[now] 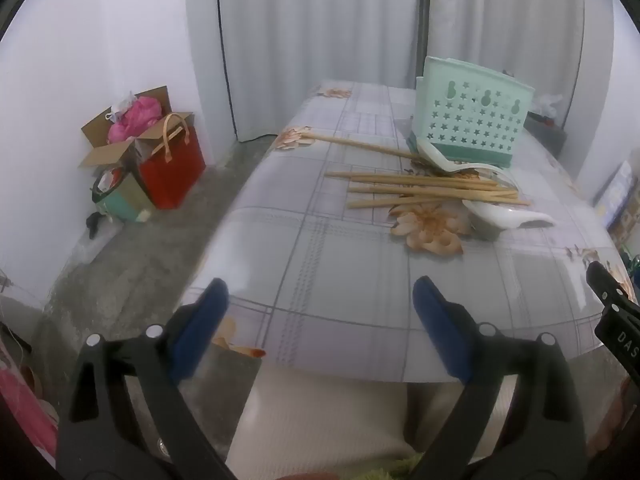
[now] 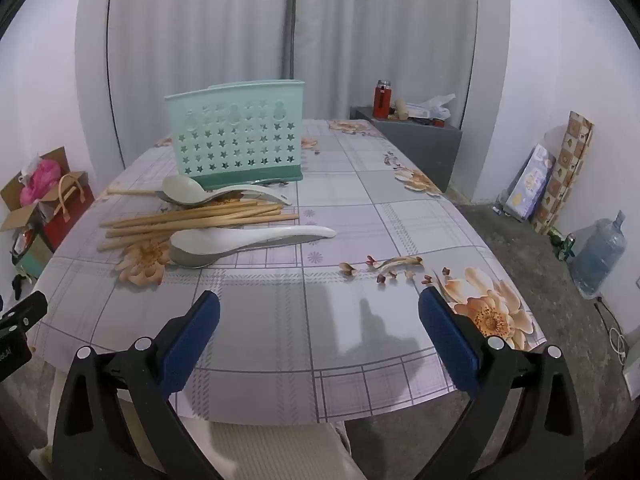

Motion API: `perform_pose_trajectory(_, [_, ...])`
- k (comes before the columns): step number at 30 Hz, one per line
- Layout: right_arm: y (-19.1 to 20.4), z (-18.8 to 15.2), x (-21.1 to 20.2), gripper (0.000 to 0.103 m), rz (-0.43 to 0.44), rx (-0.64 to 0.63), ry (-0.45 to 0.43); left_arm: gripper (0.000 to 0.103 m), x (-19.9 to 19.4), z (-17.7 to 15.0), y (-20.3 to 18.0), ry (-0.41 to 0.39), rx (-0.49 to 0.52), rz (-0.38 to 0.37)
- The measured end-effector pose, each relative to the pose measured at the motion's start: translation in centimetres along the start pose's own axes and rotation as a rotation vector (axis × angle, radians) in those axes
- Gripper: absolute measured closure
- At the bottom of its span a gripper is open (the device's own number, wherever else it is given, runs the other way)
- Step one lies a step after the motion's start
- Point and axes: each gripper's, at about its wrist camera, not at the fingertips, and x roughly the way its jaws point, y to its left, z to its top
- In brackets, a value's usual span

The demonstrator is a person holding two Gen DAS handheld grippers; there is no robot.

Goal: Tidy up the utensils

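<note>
A mint-green utensil holder [image 1: 470, 118] [image 2: 236, 140] with star cut-outs stands on the table. In front of it lie several wooden chopsticks [image 1: 420, 190] [image 2: 192, 220] in a loose pile. One white ceramic spoon [image 1: 508, 216] [image 2: 256, 238] lies nearest me, and another spoon [image 1: 440, 156] [image 2: 208, 192] rests against the holder's base. My left gripper [image 1: 320, 292] is open and empty over the table's near edge. My right gripper [image 2: 320, 304] is open and empty, also at the near edge, well short of the utensils.
The table [image 2: 360, 208] wears a glossy floral plaid cloth. A chair seat [image 2: 264, 452] is just below the near edge. A red bag [image 1: 172, 168] and a cardboard box [image 1: 120, 136] sit on the floor left; a grey cabinet [image 2: 416, 140] and a water jug [image 2: 600, 256] stand right.
</note>
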Motion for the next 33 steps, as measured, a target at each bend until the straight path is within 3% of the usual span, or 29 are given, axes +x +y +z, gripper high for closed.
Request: perform_pose_trajectory(33, [-0.18,0.01,-0.08,0.006,0.002,0.001,-0.006,0.014,0.13,0.1,-0.54,-0.002,0.003,0.003])
